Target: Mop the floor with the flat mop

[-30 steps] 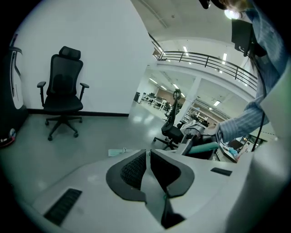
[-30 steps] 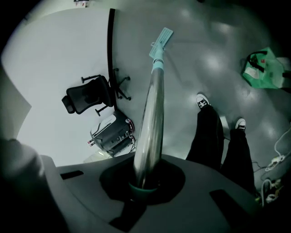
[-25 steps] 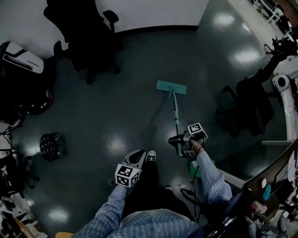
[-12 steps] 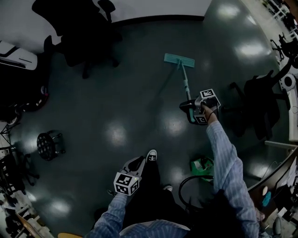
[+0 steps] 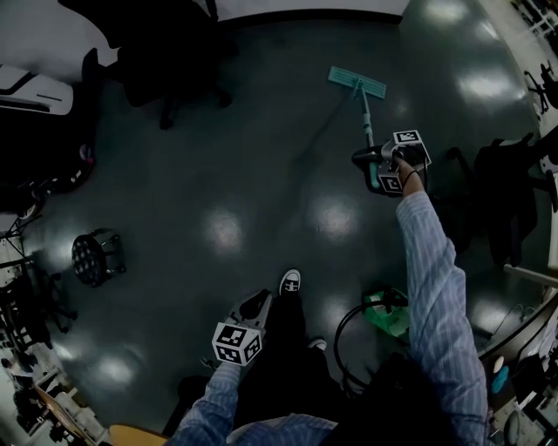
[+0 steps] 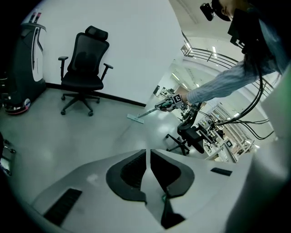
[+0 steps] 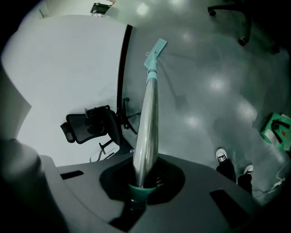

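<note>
**Glossy dark floor (image 5: 218, 174) of an office: push stroke running out.**
Within the last second the flat mop (image 5: 357, 82) has slid away to the far right, close to the wall (image 5: 305, 5); this pass looks near full reach. The right arm is almost straight, with the right gripper (image 5: 377, 165) clamped on the mop handle (image 5: 367, 122). The left gripper (image 5: 255, 307) hangs near the shoe (image 5: 290, 281), jaws nearly together on nothing.

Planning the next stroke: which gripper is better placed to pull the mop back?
Right: the right gripper is shut on the mop handle. The left gripper is shut and empty, by the shoe.
</note>
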Demonstrator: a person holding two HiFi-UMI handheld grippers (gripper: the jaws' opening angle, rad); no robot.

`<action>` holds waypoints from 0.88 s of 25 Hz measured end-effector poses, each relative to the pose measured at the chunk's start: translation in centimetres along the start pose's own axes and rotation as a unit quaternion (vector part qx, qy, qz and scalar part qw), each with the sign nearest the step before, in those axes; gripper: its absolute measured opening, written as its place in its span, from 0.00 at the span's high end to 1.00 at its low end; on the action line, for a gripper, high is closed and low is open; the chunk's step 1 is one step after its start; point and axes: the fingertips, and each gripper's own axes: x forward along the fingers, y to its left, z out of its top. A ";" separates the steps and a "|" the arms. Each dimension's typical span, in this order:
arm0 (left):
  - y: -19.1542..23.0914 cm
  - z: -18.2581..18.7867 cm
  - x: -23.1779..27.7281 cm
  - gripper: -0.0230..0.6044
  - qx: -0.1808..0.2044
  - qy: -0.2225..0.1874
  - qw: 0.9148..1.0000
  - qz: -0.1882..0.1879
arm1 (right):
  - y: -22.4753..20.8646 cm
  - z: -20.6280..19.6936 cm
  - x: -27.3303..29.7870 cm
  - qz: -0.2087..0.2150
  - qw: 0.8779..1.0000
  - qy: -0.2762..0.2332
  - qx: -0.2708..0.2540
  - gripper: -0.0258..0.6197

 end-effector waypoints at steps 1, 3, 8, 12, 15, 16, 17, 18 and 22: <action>-0.2 0.0 0.0 0.91 -0.001 0.000 1.000 -0.001 | 0.1 -0.1 0.1 -0.001 1.000 -0.001 -0.002 0.94; -0.6 0.1 -0.1 0.91 0.002 0.002 1.000 -0.005 | -0.2 -0.8 0.4 -0.001 1.000 0.000 -0.002 0.94; -2.1 0.4 -0.5 0.91 0.010 -0.007 1.000 -0.016 | -1.9 -4.3 -0.5 0.000 1.000 0.005 0.003 0.94; -3.5 0.2 -1.0 0.91 0.018 -0.018 0.999 -0.023 | -4.8 -7.7 -1.9 -0.010 1.000 0.018 -0.002 0.94; -4.2 -0.3 -1.9 0.91 0.025 -0.020 0.999 -0.027 | -7.1 -11.2 -3.1 -0.019 0.999 0.029 -0.004 0.94; -4.6 -0.5 -2.4 0.91 0.026 -0.021 0.999 -0.029 | -7.9 -12.6 -3.6 -0.024 0.999 0.033 -0.006 0.94; -5.2 -0.8 -2.9 0.91 0.027 -0.022 0.999 -0.033 | -8.8 -14.1 -4.3 -0.029 0.999 0.038 -0.009 0.94; -5.8 -1.3 -3.4 0.91 0.030 -0.021 0.999 -0.037 | -9.8 -15.5 -5.0 -0.033 0.998 0.043 -0.011 0.94; -7.6 -3.4 -4.6 0.91 0.050 -0.011 0.998 -0.047 | -13.9 -20.7 -6.9 -0.042 0.997 0.059 -0.016 0.94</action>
